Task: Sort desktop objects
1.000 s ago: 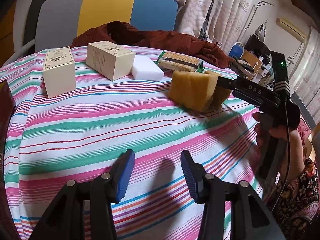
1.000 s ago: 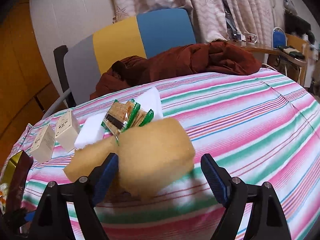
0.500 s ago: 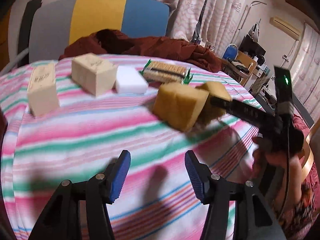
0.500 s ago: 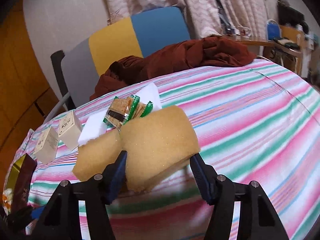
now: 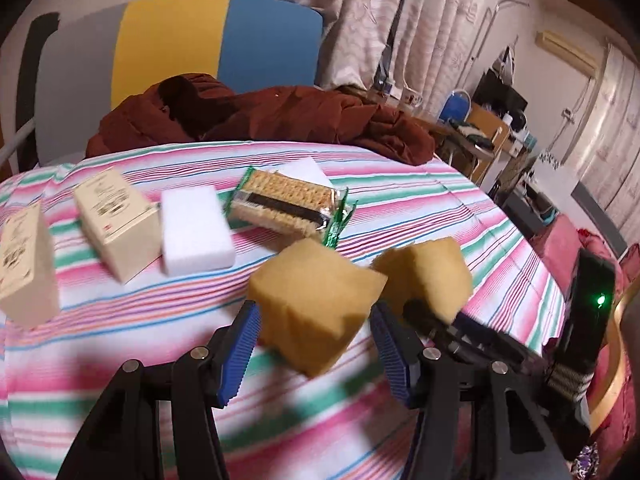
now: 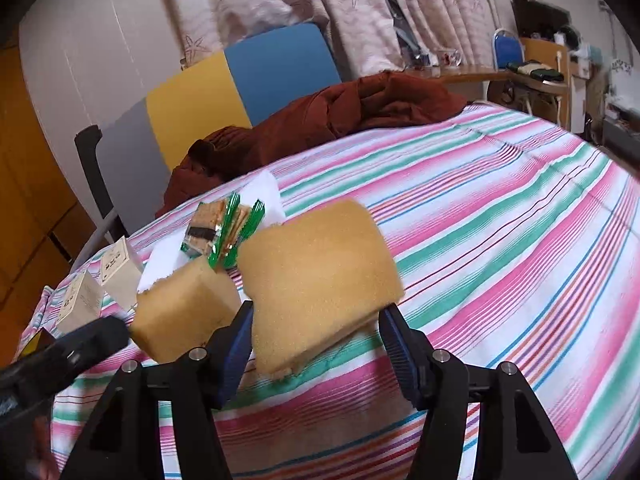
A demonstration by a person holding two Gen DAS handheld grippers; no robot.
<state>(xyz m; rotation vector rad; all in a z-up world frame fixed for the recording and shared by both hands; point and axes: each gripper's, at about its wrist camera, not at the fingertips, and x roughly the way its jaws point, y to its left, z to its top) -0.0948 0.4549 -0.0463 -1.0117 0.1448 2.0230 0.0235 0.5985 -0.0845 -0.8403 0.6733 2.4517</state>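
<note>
Tablecloth stripes run under your two tan sponges: your right gripper is clamped on the far sponge, lifted, while your left gripper brackets the near sponge, jaws apart.

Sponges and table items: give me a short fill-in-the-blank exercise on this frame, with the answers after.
1. The right gripper is closed on a ____ sponge.
2. The white foam block lies between a cream box and the ____ packet.
3. The tablecloth has a ____ pattern.
4. The open left gripper straddles the other ____.

Answers: yellow; cracker; striped; sponge
</note>
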